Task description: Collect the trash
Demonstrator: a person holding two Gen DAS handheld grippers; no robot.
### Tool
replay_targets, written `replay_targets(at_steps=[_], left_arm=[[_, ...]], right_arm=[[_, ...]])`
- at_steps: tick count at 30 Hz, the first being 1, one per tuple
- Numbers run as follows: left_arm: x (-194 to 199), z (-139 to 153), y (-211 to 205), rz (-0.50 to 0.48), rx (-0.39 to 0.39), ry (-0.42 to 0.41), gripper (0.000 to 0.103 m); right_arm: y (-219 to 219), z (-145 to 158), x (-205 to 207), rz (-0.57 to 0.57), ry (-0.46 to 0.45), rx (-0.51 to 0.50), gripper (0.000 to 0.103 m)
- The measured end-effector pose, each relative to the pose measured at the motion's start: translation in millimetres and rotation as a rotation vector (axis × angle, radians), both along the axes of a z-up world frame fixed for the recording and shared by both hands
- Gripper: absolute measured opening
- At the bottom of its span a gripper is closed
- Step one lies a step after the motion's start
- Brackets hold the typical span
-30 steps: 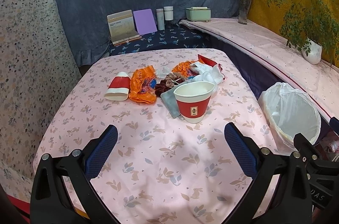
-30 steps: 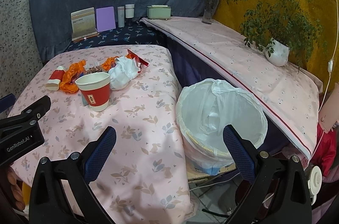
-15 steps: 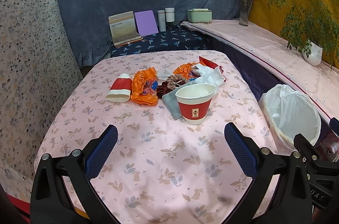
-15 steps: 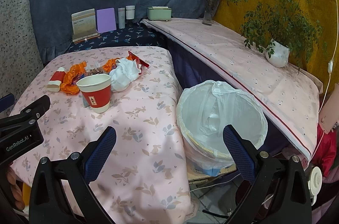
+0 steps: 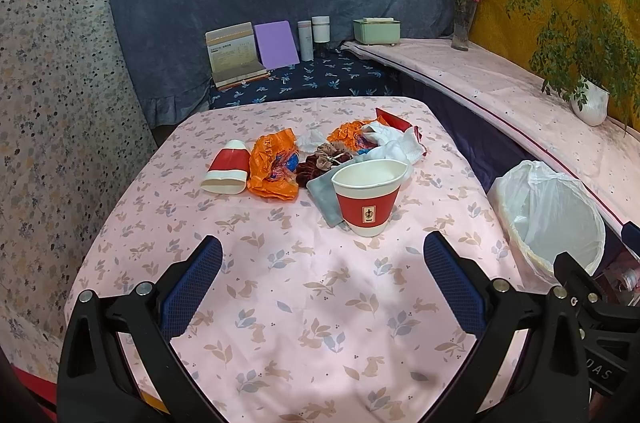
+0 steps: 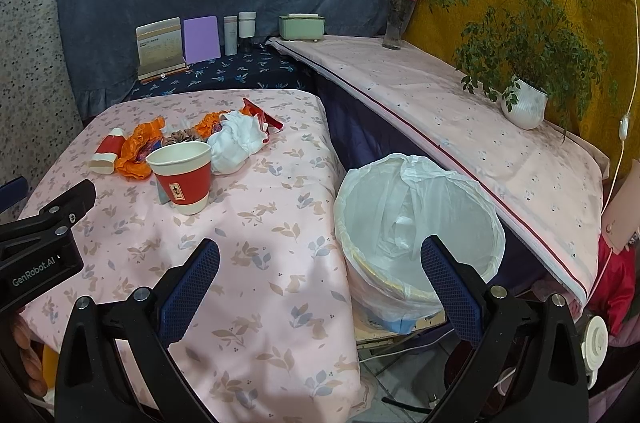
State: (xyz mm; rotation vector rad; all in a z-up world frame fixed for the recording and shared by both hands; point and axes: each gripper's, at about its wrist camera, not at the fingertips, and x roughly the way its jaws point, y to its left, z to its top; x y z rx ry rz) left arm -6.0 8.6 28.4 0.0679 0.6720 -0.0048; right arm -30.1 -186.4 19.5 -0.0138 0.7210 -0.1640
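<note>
Pink tablecloth (image 5: pixel 320 303), upright cup (image 5: pixel 367 197) beyond spread left tongs (image 5: pixel 322 283)

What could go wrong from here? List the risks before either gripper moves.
1. The upright paper cup stands on the corner of a grey cloth; a careless grab could tip the cup or drag the cloth along.
2. The bin sits beside and below the table edge, so a drop released early may land on the floor.
3. The orange wrapper touches the hair scrunchies, which might get pinched with it.
</note>
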Motion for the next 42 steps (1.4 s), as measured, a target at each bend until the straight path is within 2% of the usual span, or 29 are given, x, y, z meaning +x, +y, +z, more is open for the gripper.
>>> replay_targets(at_steps=[42], left_arm=[[6.4,4.0,9.9,0.009,0.003,-0.003,0.096]], right_arm=[[3.2,2.9,5.0,-0.001,-0.005,0.002,0.097]])
